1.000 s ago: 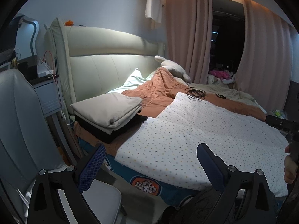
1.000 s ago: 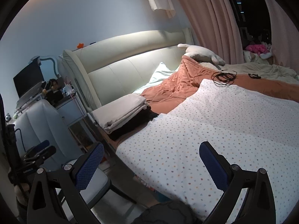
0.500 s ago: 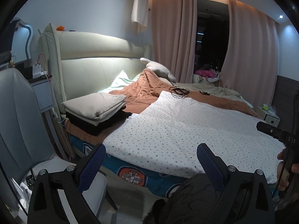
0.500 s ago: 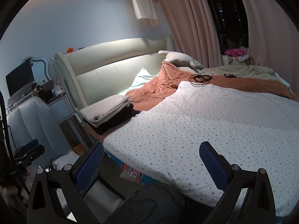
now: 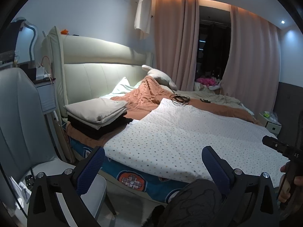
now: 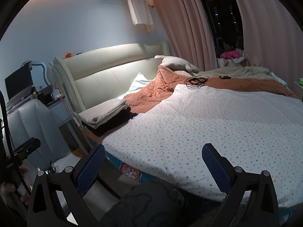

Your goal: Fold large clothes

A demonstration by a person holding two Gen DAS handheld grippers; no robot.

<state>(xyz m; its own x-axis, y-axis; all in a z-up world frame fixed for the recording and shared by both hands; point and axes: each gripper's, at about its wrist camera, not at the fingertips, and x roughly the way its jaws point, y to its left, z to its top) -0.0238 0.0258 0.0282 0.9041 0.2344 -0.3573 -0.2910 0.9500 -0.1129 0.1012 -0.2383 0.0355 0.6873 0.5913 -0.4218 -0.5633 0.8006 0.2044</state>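
**Both grippers held wide, empty, short of the bed's near edge**

Left gripper (image 5: 153, 162) hangs in the air with its two blue-padded fingers (image 5: 92, 162) spread far apart and nothing between them; it sits in front of the bed's near side, touching nothing. The right gripper (image 6: 153, 162) is the same: pads wide apart, empty, off the bedding. In the left wrist view the right gripper's black body shows at the far right edge with a hand (image 5: 287, 187) wrapped round its handle. In the right wrist view the other hand (image 6: 11, 191) shows low at the left edge.

Just beyond both pairs of fingers lies the dotted white sheet (image 5: 189, 132), spread flat over the near half of the bed, its front edge draped over the blue patterned mattress side (image 5: 132, 179). A dark rounded shape, which I cannot identify, sits low in the frame between the fingers.

Left of the sheet, on the bed's corner, a folded beige cloth (image 5: 98, 109) rests on a folded black cloth (image 5: 102, 126). Behind the sheet an orange blanket (image 5: 147, 94) is rumpled, with a coil of black cable (image 5: 180, 99) lying at the sheet's far edge. A pale plush toy (image 5: 161, 75) leans near the cream headboard (image 5: 98, 68). Pink curtains (image 5: 176, 43) hang behind, and a grey chair (image 5: 17, 117) stands at the left, beside the bed.
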